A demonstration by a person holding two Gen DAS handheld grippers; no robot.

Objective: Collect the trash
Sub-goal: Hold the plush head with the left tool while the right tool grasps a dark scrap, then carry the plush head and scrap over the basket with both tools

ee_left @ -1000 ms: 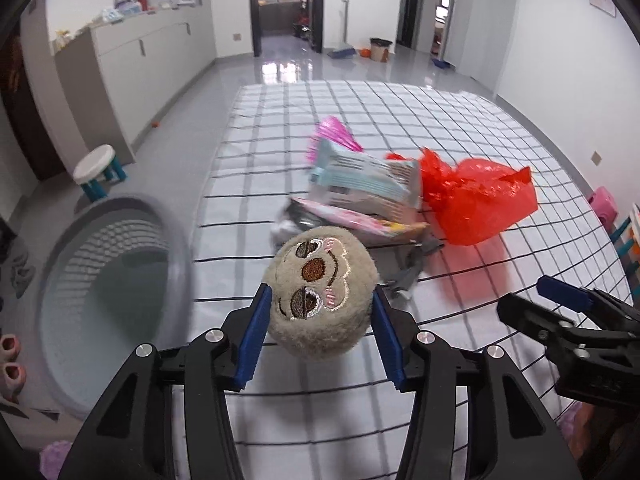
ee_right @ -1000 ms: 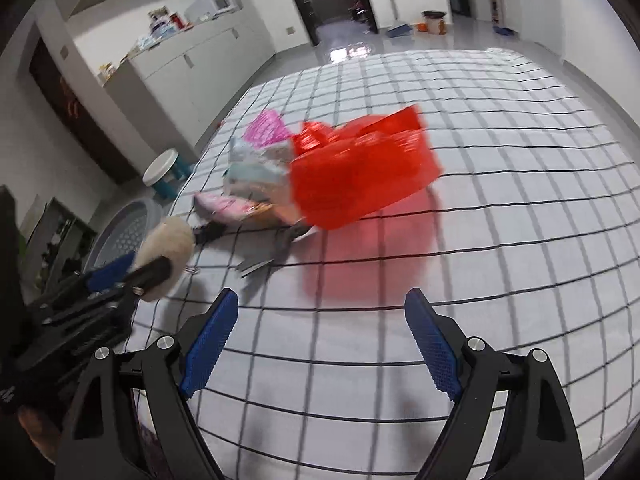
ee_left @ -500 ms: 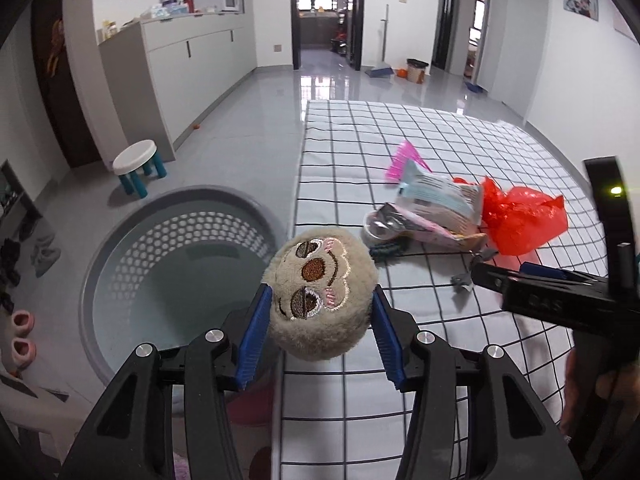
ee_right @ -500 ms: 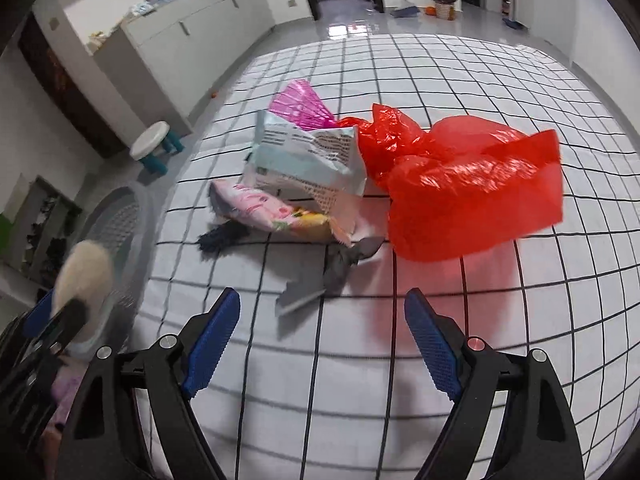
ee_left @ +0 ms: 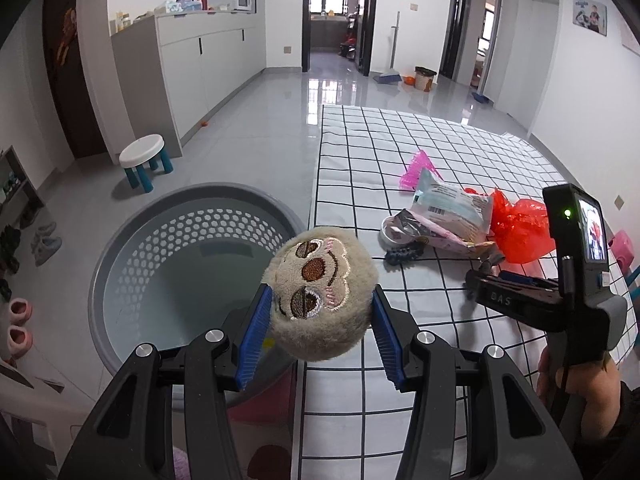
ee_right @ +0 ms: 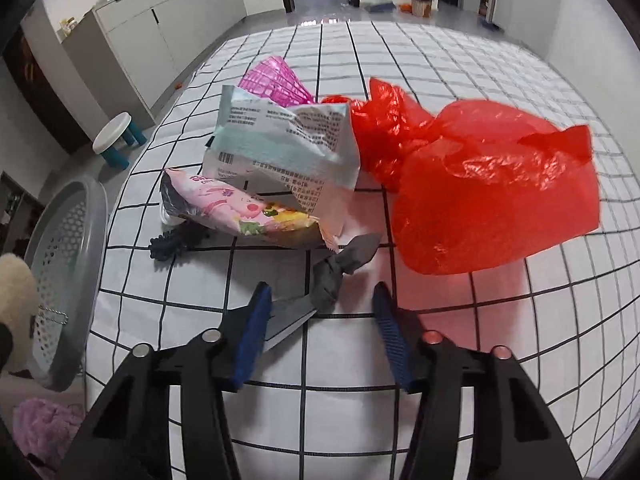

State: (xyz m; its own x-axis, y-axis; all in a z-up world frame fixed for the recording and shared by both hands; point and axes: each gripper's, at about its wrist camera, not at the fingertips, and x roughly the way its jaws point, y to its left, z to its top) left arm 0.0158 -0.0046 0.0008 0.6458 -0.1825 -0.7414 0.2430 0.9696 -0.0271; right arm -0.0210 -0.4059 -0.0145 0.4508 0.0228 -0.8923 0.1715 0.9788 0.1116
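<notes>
My left gripper (ee_left: pixel 320 316) holds a round beige plush sloth head (ee_left: pixel 322 294) between its blue pads, at the table's left edge beside the grey perforated basket (ee_left: pixel 120 248). The plush looks tilted and the pads stand slightly wider than before. My right gripper (ee_right: pixel 320 332) is open, low over the checked tablecloth (ee_right: pixel 520 320), its fingers either side of a twisted grey wrapper (ee_right: pixel 340 268). Behind it lie a pink snack bag (ee_right: pixel 240 212), a white-teal package (ee_right: pixel 288 148), a red plastic bag (ee_right: pixel 480 188), a pink net bag (ee_right: pixel 276 84) and a black hair clip (ee_right: pixel 172 242).
The basket stands on the floor left of the table, also in the right wrist view (ee_right: pixel 60 264). A white stool (ee_left: pixel 144 156) and grey cabinets (ee_left: pixel 192 60) are further left. Shoes (ee_left: pixel 44 240) line the left wall. A purple cloth (ee_right: pixel 44 424) lies below the table edge.
My left gripper carried the plush leftward from over the table to the basket's edge; the plush has tilted. My right gripper moved forward and down to the grey wrapper.
</notes>
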